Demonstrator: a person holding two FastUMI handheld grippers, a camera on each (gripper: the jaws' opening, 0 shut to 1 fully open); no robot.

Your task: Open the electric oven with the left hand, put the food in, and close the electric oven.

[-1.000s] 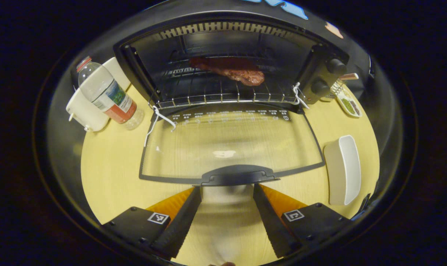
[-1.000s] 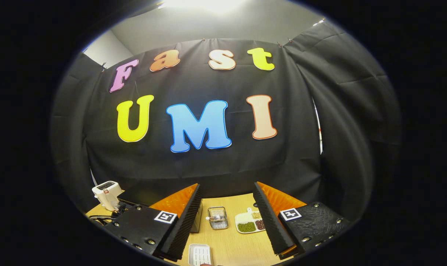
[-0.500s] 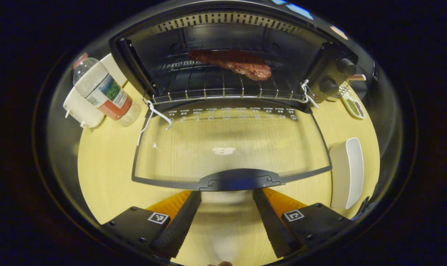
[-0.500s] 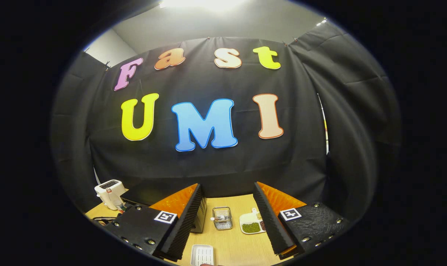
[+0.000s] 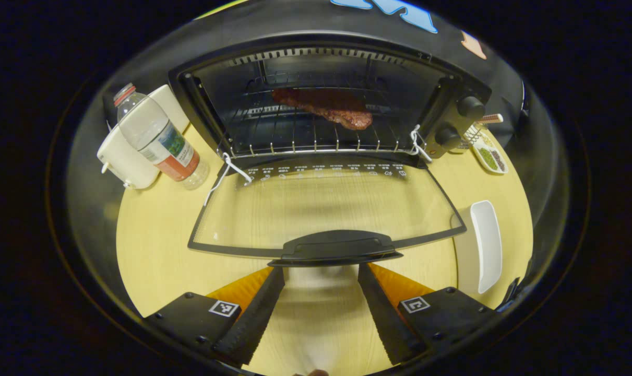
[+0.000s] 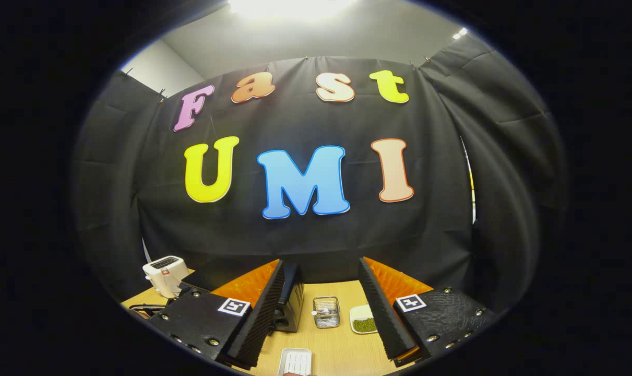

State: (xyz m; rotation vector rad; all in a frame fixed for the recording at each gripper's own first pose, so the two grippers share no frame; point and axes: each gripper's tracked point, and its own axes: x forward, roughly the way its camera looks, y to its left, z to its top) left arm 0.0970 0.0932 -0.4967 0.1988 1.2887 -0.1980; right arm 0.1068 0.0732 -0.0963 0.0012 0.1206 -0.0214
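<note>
In the left gripper view the black electric oven (image 5: 454, 94) stands open, its glass door (image 5: 326, 206) folded down toward me over the wooden table. A dark red piece of meat (image 5: 323, 104) lies on the wire rack inside. My left gripper (image 5: 321, 313) is open, its fingers just below the door's black handle (image 5: 336, 248), nothing between them. My right gripper (image 6: 321, 313) is open too, held high and tilted toward the booth wall; the oven's side (image 6: 289, 303) shows past its left finger.
A water bottle (image 5: 156, 138) and a white toaster (image 5: 125, 154) stand left of the oven. A white rectangular dish (image 5: 483, 245) lies right of the door. Behind it are a small plate of beans (image 5: 490, 156) and a wire basket (image 6: 326, 312).
The left gripper pulled back slightly and the door's handle edge now sits a little higher, the door lifting off the table. The right gripper's view drifted left, so the table objects shifted right.
</note>
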